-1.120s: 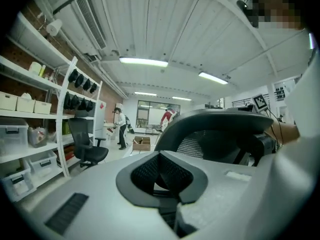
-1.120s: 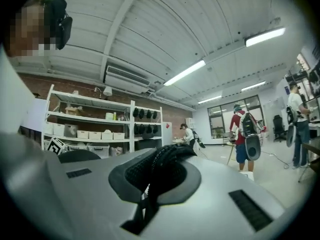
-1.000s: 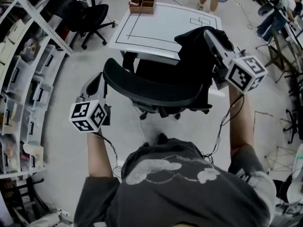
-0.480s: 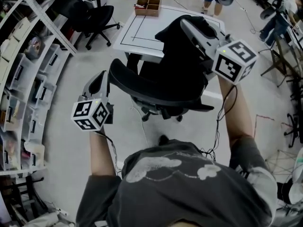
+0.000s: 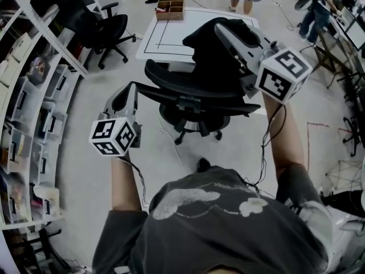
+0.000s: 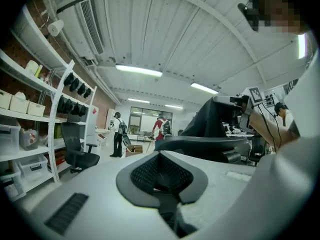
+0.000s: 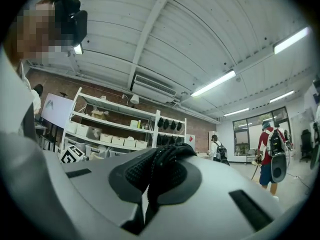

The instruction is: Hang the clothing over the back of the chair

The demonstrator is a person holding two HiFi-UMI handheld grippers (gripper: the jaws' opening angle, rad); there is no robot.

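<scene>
Setting: pale workshop floor, storage shelving along your left, white table ahead with a wooden tray at its far edge

Item 1, chair: black office chair, standing between you and the table, its curved back towards you; garment not yet draped over it

Item 2, clothing: black garment, bunched, hanging from your right gripper above the chair, right of centre. Judged light, soft and limp: it will droop wherever unsupported, and may slide off the curved back if its weight falls unevenly. Best hold: a thick fold near collar or shoulder, so the body trails free on both sides

Item 3, right gripper: jaws clamped on a ridge of the black fabric, which bulges up between the pads

Item 4, left gripper: jaws closed together, nothing between them; near the left end of the chair's back, free to catch a second edge and spread the cloth
</scene>
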